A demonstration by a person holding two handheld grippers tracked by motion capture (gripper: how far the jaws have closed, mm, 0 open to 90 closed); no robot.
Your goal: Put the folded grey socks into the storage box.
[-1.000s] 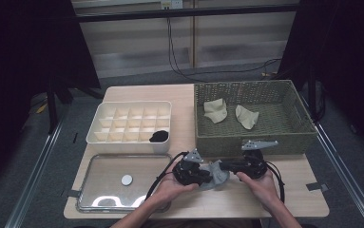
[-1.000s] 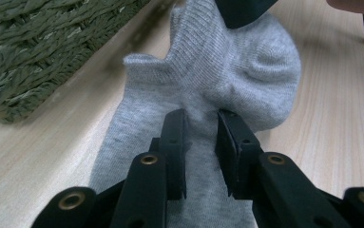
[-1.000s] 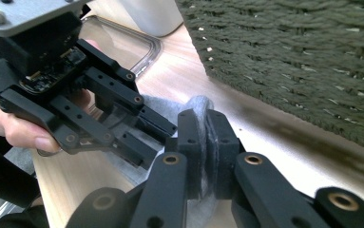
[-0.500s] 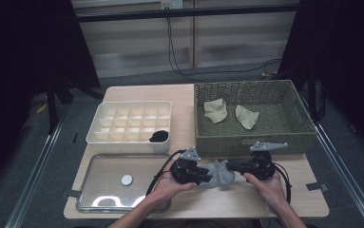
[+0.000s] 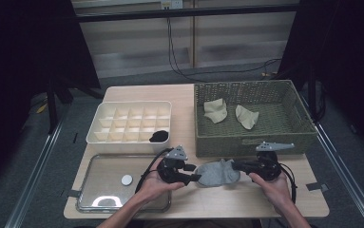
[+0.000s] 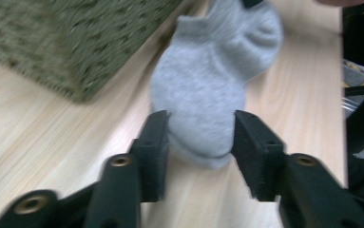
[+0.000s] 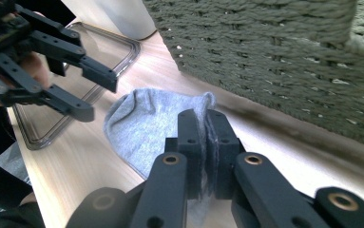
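Both hands have been drawing apart, spreading the grey sock point(image 5: 216, 173) on the tabletop point(image 5: 184, 92) before the wicker basket point(image 5: 251, 142). Right tool point(image 7: 204, 142) is pinching its edge; left tool point(image 6: 199, 142) is gaping around its other end.

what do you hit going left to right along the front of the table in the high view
clear tray → left gripper → grey sock → right gripper
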